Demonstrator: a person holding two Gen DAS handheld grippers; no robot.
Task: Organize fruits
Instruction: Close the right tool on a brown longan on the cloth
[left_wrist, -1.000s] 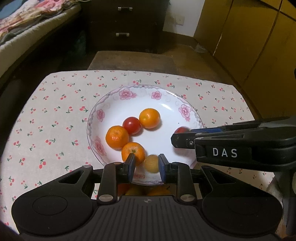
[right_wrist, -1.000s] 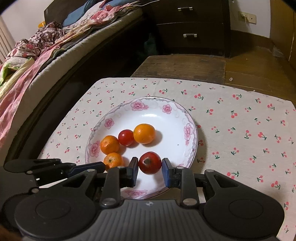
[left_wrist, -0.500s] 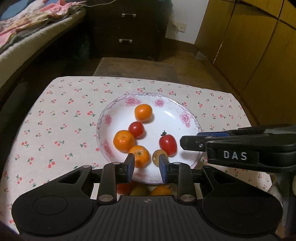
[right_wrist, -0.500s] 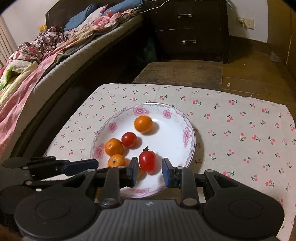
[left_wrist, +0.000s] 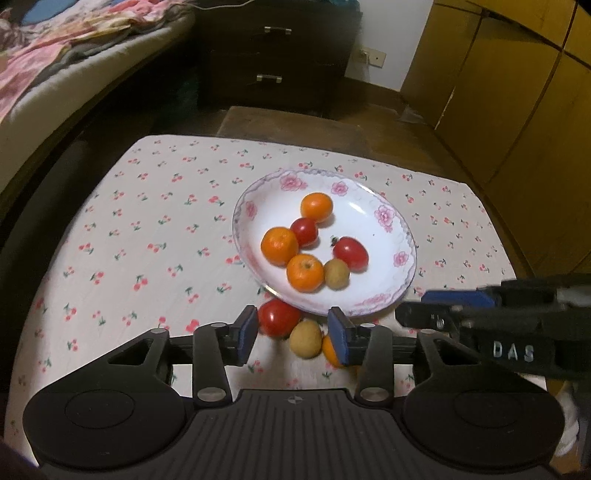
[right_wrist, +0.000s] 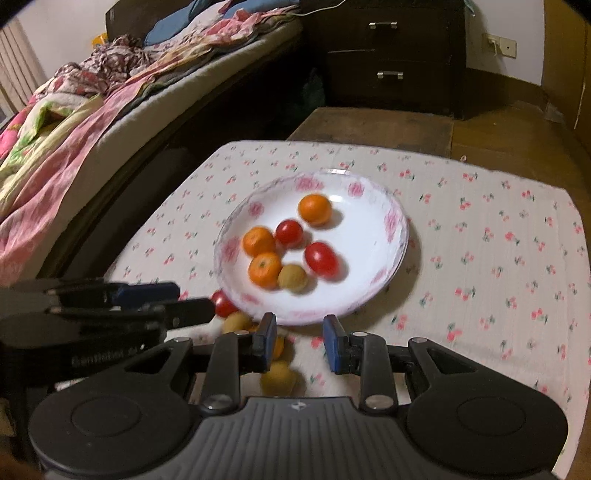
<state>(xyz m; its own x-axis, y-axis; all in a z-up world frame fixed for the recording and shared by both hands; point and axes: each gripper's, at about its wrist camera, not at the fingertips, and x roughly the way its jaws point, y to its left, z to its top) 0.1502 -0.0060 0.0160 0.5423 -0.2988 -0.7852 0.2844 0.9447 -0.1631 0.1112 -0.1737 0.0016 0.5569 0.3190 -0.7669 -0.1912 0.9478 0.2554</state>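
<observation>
The plate (left_wrist: 404, 258) already carries six fruits, while a red tomato (left_wrist: 277, 317), a tan fruit (left_wrist: 305, 338) and what looks like an orange (left_wrist: 328, 353) lie on the cloth (left_wrist: 147, 229) at its six o'clock rim. The left gripper (left_wrist: 291, 334) is opening with nothing pinched. The right gripper (right_wrist: 300, 341) is at its narrowest and holds nothing. Centre the left gripper over one loose fruit and close gently so it doesn't roll off.

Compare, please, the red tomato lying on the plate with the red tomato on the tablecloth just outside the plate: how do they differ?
The red tomato on the plate lies inside the flowered plate, while the red tomato on the tablecloth sits off it, by the near rim. The plate one looks oval and shows a dark stem; the tablecloth one looks rounder, with no stem visible. The plate one touches a yellowish fruit; the other is partly hidden behind a gripper finger. Both are glossy red.
</observation>
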